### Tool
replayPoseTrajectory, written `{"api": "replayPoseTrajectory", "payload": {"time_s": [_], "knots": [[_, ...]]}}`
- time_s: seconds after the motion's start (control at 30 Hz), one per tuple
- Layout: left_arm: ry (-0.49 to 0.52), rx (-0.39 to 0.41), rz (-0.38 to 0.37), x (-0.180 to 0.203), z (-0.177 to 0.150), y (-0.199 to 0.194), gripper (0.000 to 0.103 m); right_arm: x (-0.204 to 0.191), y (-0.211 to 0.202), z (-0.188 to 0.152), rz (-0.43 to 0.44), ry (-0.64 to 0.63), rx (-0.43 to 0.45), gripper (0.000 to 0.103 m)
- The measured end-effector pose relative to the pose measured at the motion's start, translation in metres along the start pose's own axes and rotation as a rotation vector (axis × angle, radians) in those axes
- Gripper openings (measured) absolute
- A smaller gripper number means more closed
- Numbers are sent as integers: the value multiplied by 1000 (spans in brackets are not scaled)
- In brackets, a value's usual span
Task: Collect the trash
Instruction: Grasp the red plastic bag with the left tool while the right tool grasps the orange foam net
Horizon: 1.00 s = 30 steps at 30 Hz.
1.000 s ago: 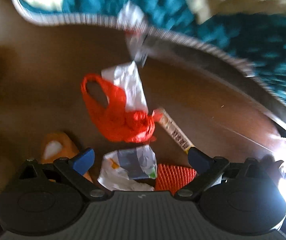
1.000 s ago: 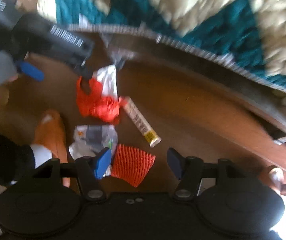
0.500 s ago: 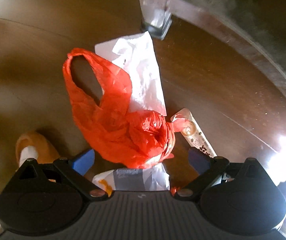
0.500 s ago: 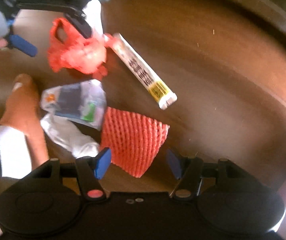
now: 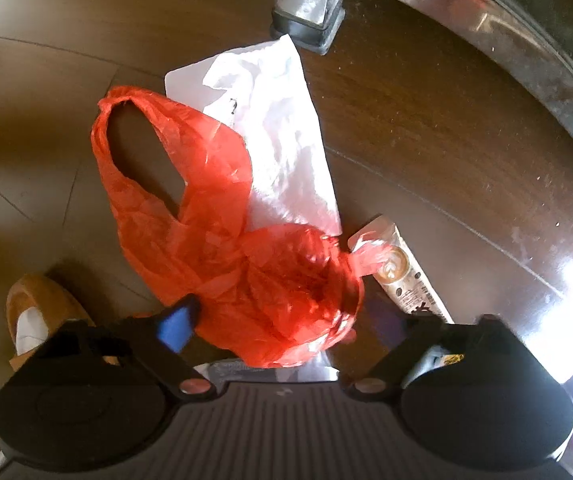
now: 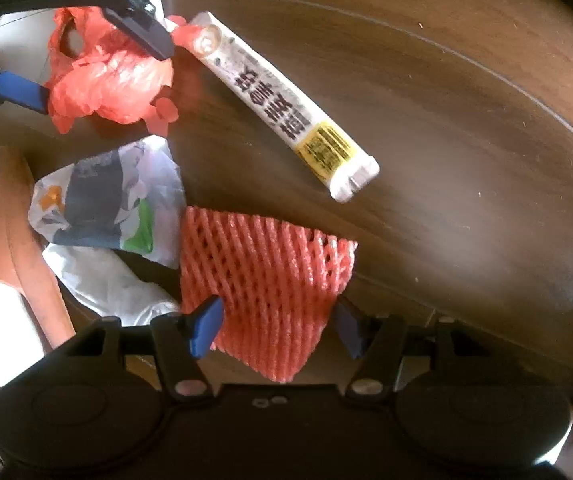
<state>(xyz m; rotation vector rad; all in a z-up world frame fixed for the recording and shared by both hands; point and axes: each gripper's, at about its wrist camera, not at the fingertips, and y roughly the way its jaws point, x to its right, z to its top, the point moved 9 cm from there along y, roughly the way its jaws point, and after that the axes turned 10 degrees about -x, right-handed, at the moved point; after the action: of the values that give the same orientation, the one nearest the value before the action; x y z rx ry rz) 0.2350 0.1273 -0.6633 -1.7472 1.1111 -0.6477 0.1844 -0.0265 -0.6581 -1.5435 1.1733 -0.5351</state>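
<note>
— Where is the left tool [image 5: 282,320]?

— Tipped steeply down over the wooden floor [image 5: 426,128], its blue-padded fingers on either side of the bunched end of the red plastic bag [image 5: 214,240]. Its jaws are closing with the bag between them, but the pads are not yet pressing on it. In the right wrist view one finger sits at each side of the crumpled red plastic.

— And the right tool [image 6: 278,328]?

— Also angled sharply downward, over the red foam net [image 6: 266,280]. Its jaws are narrowing around the net's lower part, with the pads just beside its edges; I see no squeeze on it.

— Where does the other trash lie?

— All on the floor. A white paper [image 5: 282,140] lies partly under the bag. A long white sachet [image 6: 286,104] lies slanted, one end touching the bag's knot. A printed wrapper [image 6: 110,200] lies just left of the net, over a white plastic piece [image 6: 106,284].

— Anything of the person?

— An orange slipper [image 6: 14,216] at the left edge.
</note>
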Motion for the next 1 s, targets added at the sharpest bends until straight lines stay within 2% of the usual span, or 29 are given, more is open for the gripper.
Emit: {"api": "replayPoseTrajectory", "payload": {"time_s": [0.03, 0.07, 0.1, 0.13, 0.17, 0.23, 0.4, 0.6, 0.83, 1.0], "knots": [[2, -3, -4, 0, 1, -1, 80, -3, 0, 0, -9, -20, 1, 50], [1, 0, -5, 1, 3, -2, 78, -6, 0, 1, -25, -42, 0, 31], [3, 4, -3, 1, 3, -4, 72, -7, 2, 1, -44, -63, -10, 24], [7, 5, -5, 2, 4, -6, 68, -8, 2, 0, -46, -76, -13, 23], [7, 5, -6, 3, 4, -8, 62, -8, 1, 0, -45, -83, -14, 17], [-1, 12, 3, 3, 4, -14, 56, -7, -3, 0, -64, -97, -2, 10], [-16, 17, 20, 2, -1, -31, 53, -2, -27, -7, -72, -92, 41, 8], [3, 49, 14, 14, -19, -75, 53, 8, -82, -18, -78, -57, 125, 8], [47, 102, -42, 23, -68, -133, 53, 6, -158, -41, -96, -10, 265, 8], [151, 202, -55, 27, -112, -185, 53, -1, -221, -66, -112, -3, 383, 8]]}}
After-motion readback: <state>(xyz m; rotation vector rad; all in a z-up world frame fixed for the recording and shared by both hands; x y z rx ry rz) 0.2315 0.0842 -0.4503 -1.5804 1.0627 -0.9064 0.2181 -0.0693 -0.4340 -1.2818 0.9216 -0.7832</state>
